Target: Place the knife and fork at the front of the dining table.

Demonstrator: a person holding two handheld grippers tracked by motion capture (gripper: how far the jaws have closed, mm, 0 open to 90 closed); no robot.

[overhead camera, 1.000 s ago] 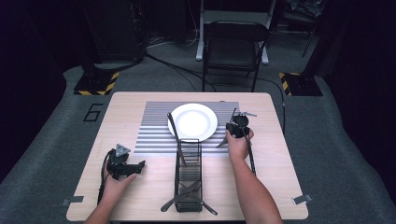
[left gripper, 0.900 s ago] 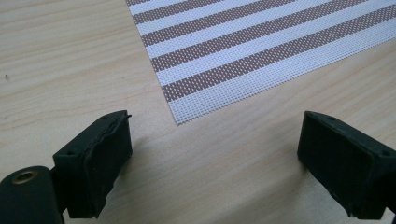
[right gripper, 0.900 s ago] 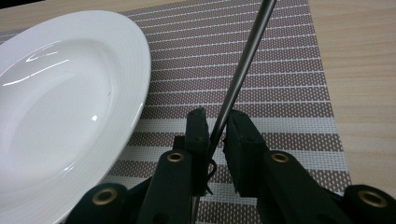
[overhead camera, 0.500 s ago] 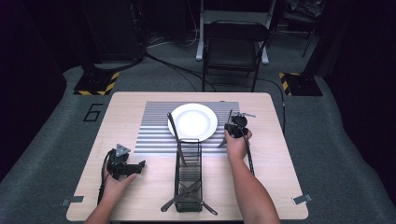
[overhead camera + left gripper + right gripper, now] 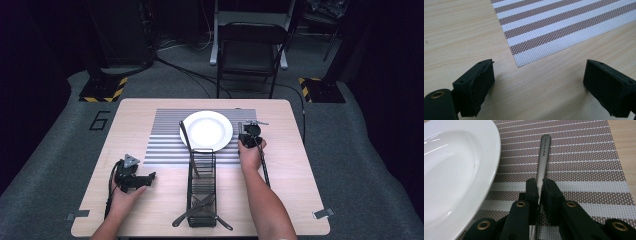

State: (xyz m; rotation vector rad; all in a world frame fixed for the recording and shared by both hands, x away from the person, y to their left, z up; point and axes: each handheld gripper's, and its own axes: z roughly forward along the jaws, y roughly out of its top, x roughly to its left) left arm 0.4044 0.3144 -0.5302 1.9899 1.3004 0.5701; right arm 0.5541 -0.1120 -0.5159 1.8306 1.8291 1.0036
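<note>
Tabletop (image 5: 150, 110) of pale wood lies before you, a striped placemat (image 5: 165, 137) across its far half and a white plate (image 5: 206, 130) at the mat's middle. Nearer you stands a black wire cutlery rack (image 5: 202, 187) with utensils lying in it. Your right gripper (image 5: 539, 188) sits just right of the plate, its jaws drawn almost together on the handle of a piece of metal cutlery (image 5: 543, 157) that lies flat on the mat, its free end pointing away from you. Those jaws have just been closing onto it. Your left gripper (image 5: 537, 83) rests on bare wood near the mat's corner, jaws wide and empty. Risk: the thin, smooth handle could swivel or slip from the pads when lifted, striking the plate rim close beside it.
</note>
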